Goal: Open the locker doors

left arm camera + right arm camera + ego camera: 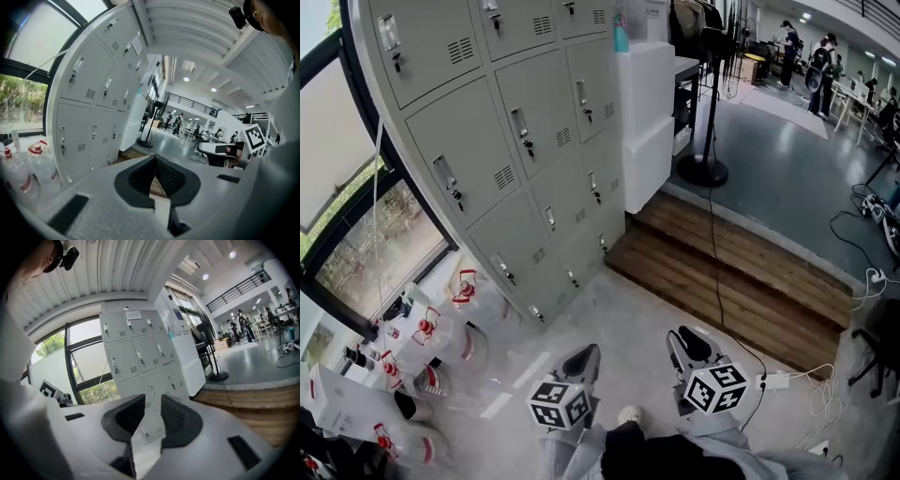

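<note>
A bank of grey metal lockers (525, 131) rises at the upper left, every door closed, each with a small handle and a vent. Both grippers hang low over the floor, well short of the lockers. My left gripper (584, 356) points at the bottom row; in the left gripper view its jaws (154, 159) meet at the tips with nothing between them, lockers (93, 108) to their left. My right gripper (691, 343) is beside it. In the right gripper view its jaws (152, 401) stand apart and empty, the lockers (140, 357) straight ahead.
Several clear bottles with red caps (441, 337) stand on the floor left of the lockers, below a window (375, 253). A white cabinet (647, 103) adjoins the lockers' right end. A wooden step (741, 272), a stand's round base (703, 171) and a power strip with cables (773, 380) lie to the right.
</note>
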